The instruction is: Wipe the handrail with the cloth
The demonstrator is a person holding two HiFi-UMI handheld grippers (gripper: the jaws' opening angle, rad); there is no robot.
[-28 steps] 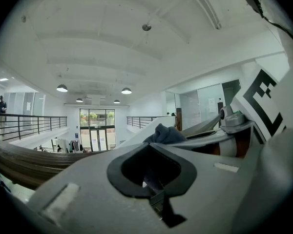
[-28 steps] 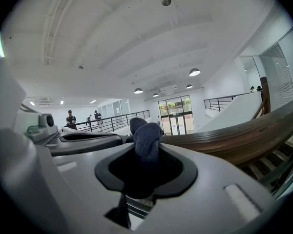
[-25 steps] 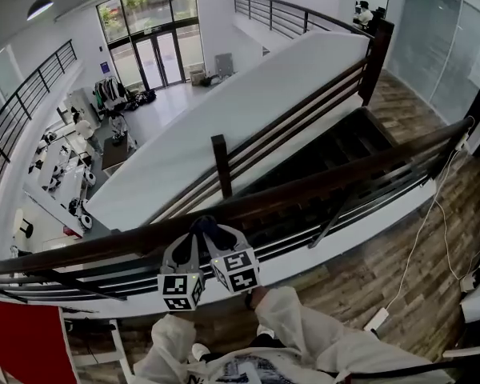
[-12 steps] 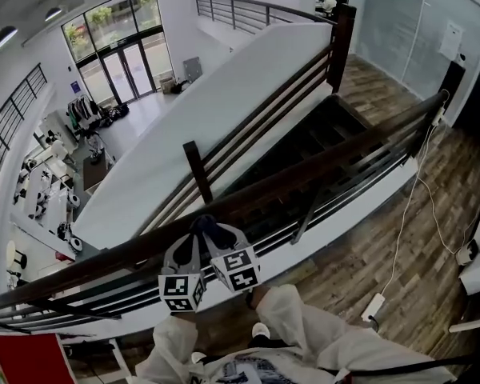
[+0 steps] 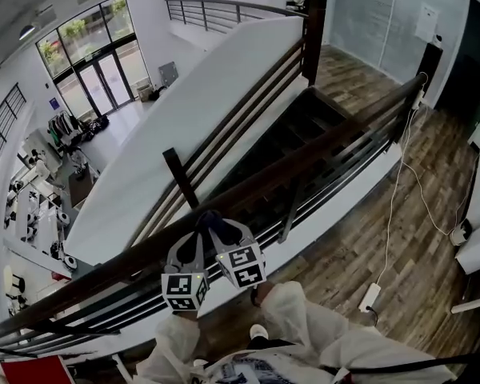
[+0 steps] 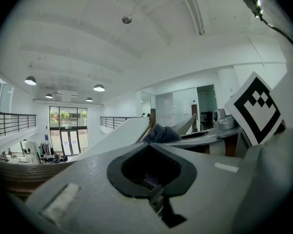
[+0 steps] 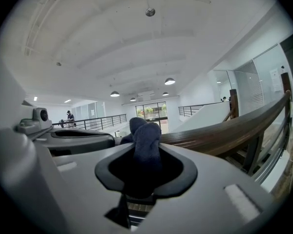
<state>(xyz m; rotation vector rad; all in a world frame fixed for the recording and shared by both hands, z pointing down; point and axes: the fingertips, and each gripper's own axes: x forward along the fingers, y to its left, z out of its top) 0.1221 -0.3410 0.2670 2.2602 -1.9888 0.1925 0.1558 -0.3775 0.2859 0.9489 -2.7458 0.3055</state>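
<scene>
The left hand-held gripper [image 5: 194,235] and the right hand-held gripper [image 5: 223,230] sit side by side. Each pinches the dark cloth [image 5: 209,219] on the brown handrail [image 5: 320,163].

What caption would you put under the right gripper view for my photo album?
Jaws of the right gripper pinch a dark blue cloth at the wooden handrail, bright atrium beyond.

The dark wooden handrail [image 5: 312,154] runs slantwise from lower left to upper right. A dark blue cloth [image 5: 210,222] lies draped over it, left of its middle. Below, the plank floor [image 5: 344,254] carries a white cable [image 5: 394,206] and a white adapter [image 5: 370,297].
</scene>
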